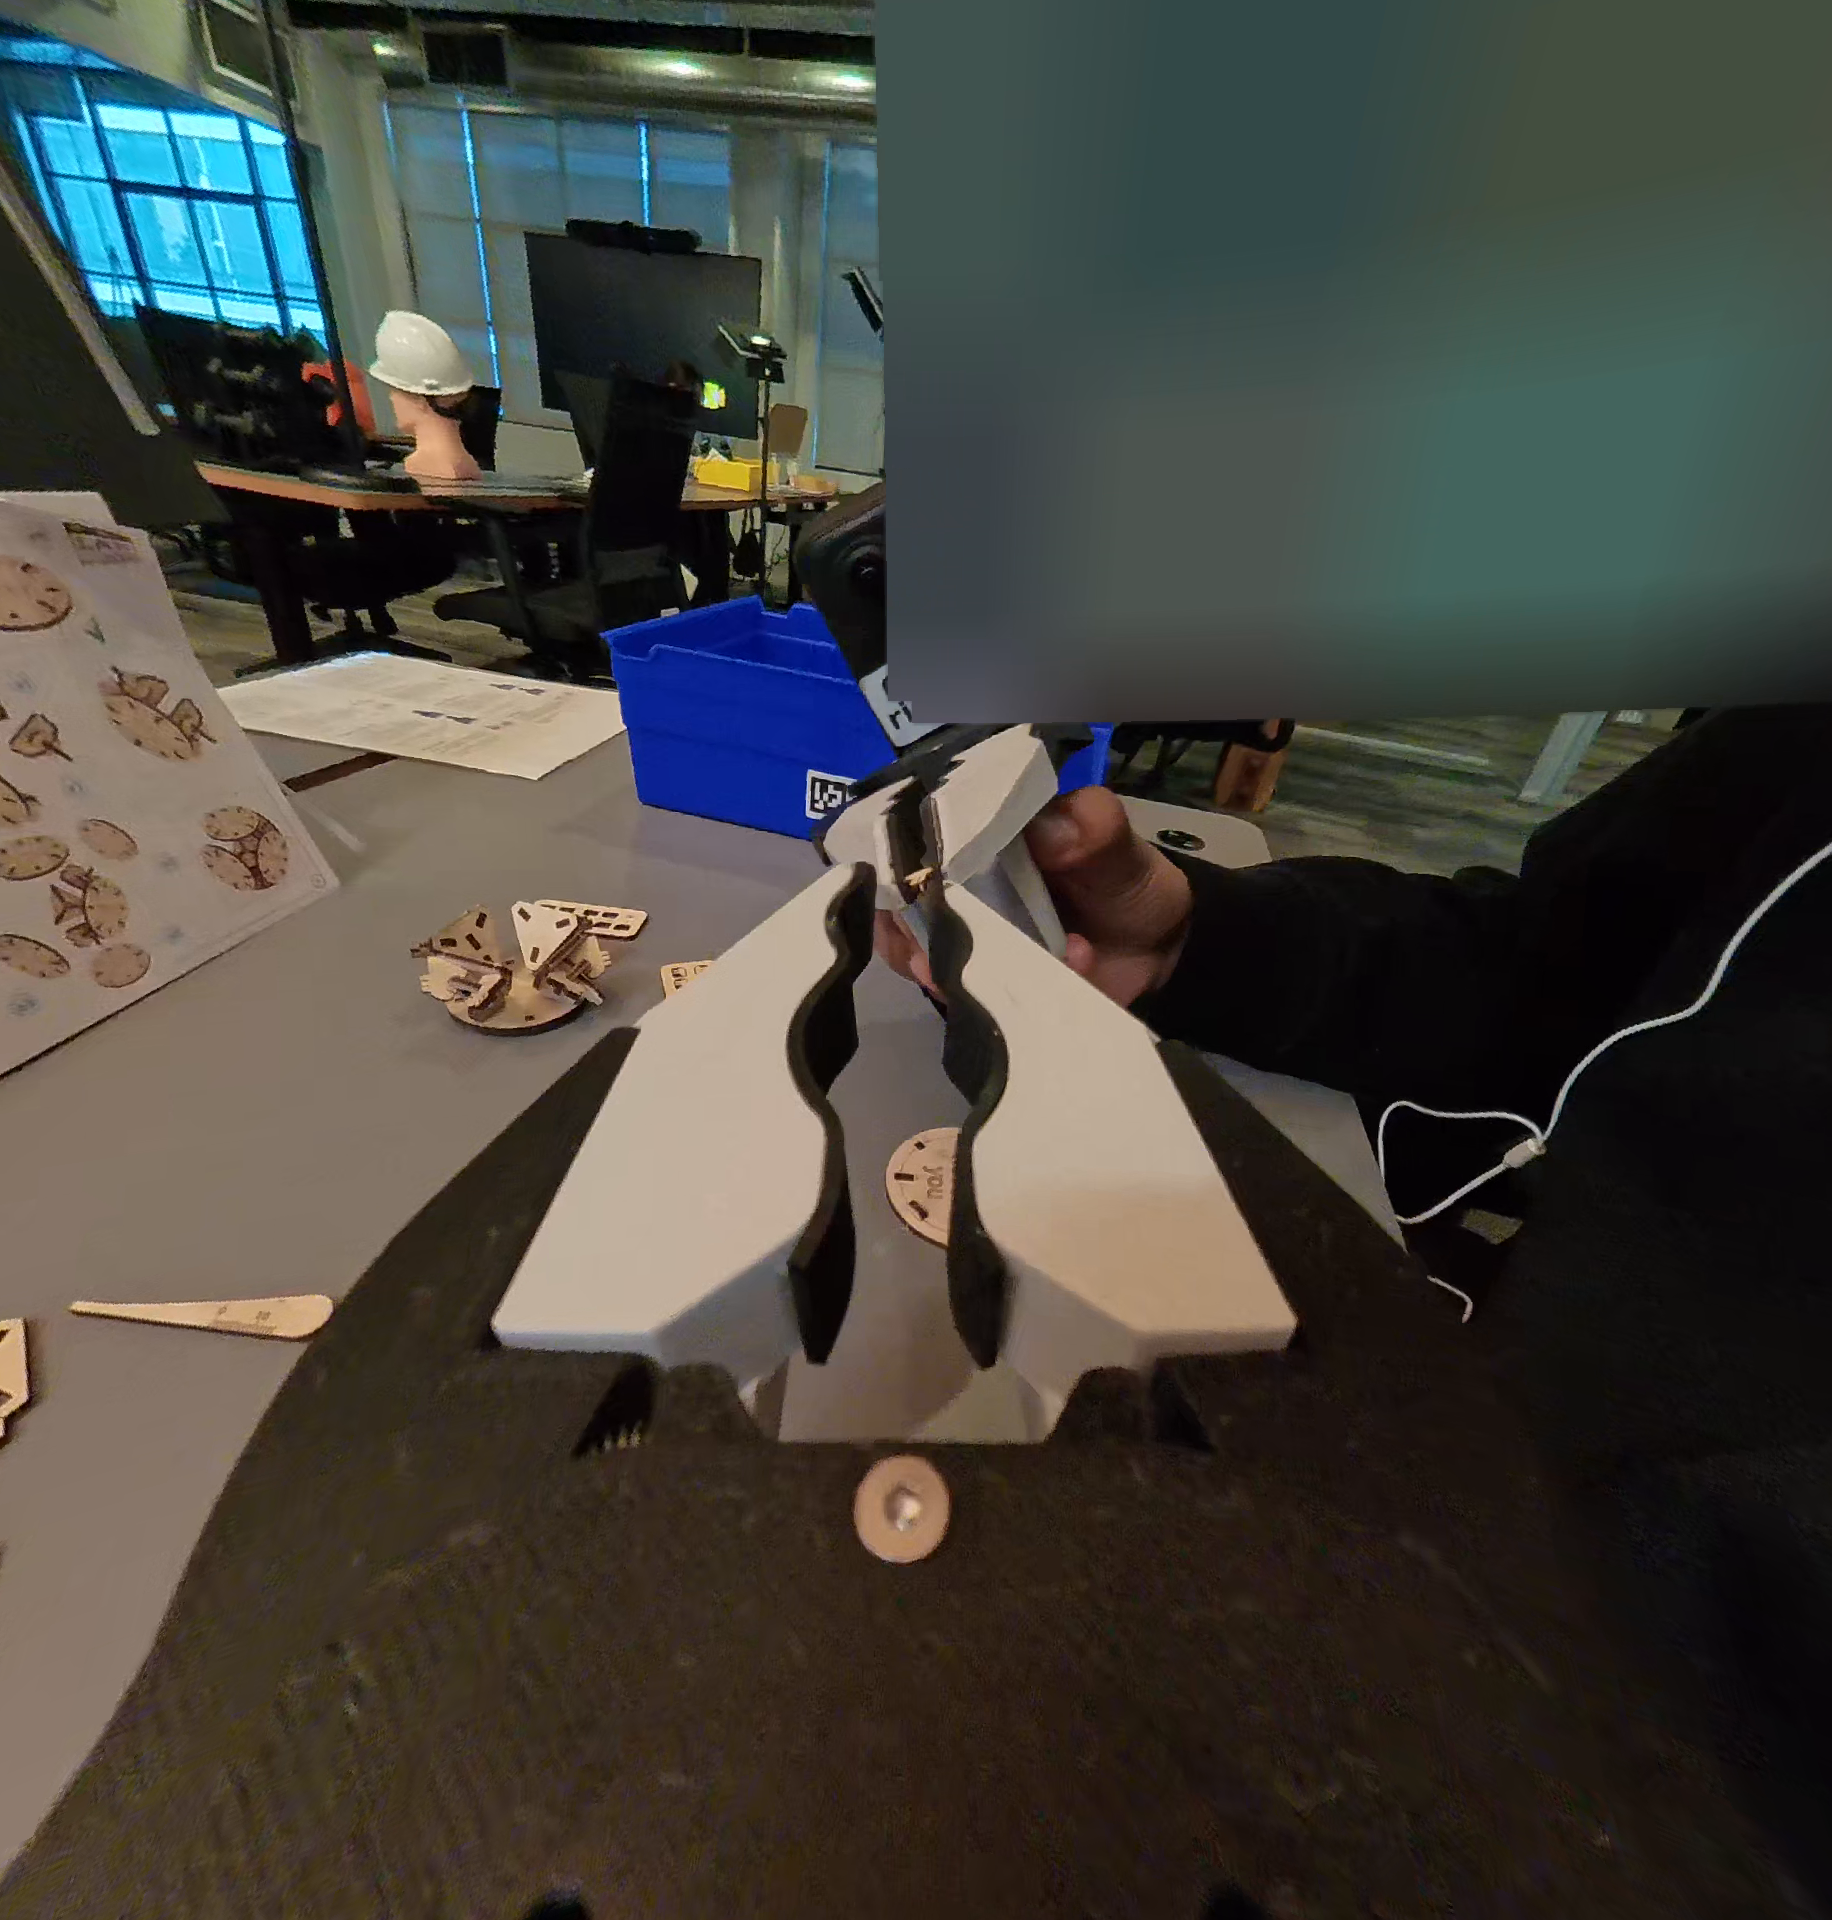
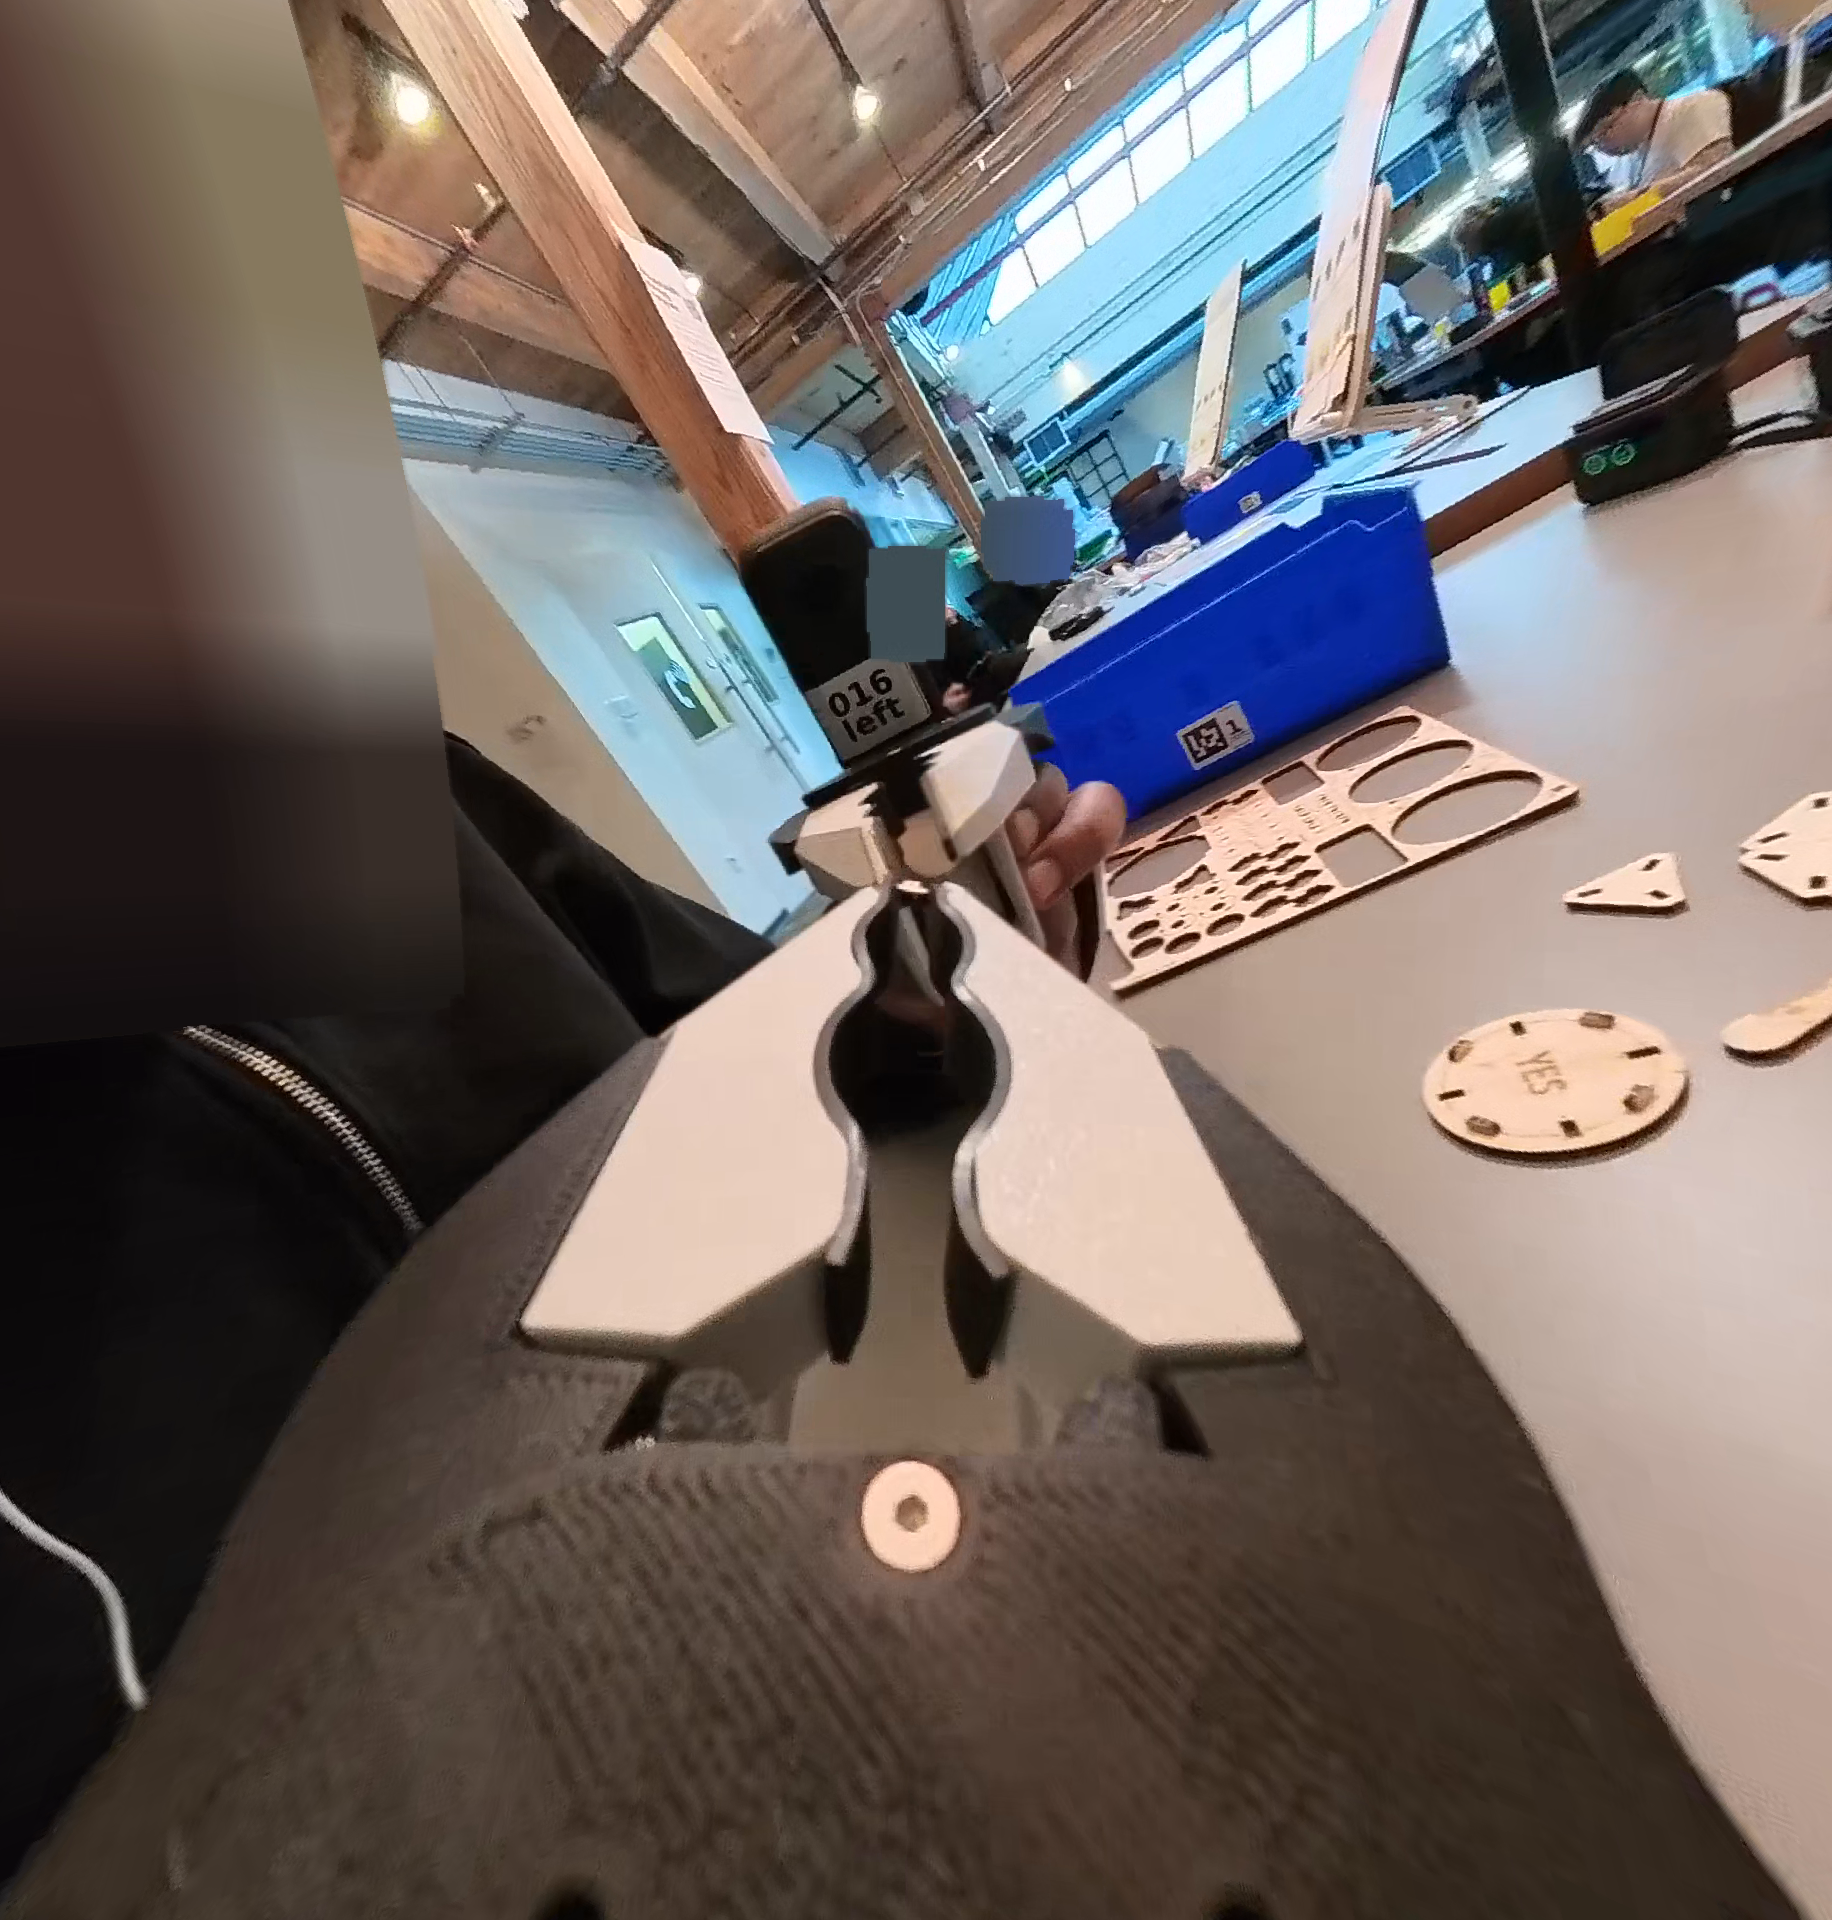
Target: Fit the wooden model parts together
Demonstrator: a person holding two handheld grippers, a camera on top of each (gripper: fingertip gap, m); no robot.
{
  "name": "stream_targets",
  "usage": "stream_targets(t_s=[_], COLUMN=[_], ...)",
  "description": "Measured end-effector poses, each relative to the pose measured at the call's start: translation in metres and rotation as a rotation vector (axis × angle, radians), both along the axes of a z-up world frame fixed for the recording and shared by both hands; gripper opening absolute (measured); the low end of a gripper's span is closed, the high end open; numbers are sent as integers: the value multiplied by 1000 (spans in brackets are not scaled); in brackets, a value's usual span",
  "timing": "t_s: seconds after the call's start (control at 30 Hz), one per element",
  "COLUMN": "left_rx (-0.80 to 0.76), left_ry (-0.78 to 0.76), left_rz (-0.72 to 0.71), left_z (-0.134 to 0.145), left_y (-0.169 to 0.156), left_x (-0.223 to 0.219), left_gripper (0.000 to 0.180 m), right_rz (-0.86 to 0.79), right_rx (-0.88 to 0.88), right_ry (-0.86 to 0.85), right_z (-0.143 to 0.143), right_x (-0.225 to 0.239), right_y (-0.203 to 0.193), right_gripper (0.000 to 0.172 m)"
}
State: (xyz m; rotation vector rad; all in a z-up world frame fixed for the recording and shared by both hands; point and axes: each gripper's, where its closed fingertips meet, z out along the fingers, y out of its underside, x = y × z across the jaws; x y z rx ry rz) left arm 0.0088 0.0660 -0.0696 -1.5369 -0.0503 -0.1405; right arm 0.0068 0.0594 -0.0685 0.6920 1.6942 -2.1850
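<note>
In the left wrist view, the left gripper (image 1: 896, 894) stood narrow, tip to tip with the right gripper (image 1: 917, 847), which pinched a small wooden piece (image 1: 917, 878) too tiny to show its long axis. Whether the left pads pressed it could not be told. A half-built wooden model (image 1: 517, 966) lay to its left and a code-stickered blue bin (image 1: 735, 717) ahead. The right wrist view alone showed the right gripper's fingertips (image 2: 865, 914) closed at the piece (image 2: 907, 889), the left gripper's printed label (image 2: 870, 707), a cut-out plywood sheet (image 2: 1338, 842) and an engraved disc (image 2: 1556, 1081) to its right.
</note>
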Motion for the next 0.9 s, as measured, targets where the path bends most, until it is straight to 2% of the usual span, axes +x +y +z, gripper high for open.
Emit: stream_targets(t_s=[0.17, 0.37, 0.9], left_rx=[-6, -66, -91], left_ry=[87, 197, 294], left_rz=[22, 61, 109], left_z=[0, -10, -14], left_y=[0, 5, 7], left_x=[3, 6, 5], left_gripper=[0, 3, 0], right_rz=[52, 203, 250], right_rx=[-57, -213, -207], right_ry=[-87, -344, -419], right_z=[0, -4, -14], right_x=[0, -1, 0], right_y=[3, 6, 2], right_gripper=[3, 3, 3])
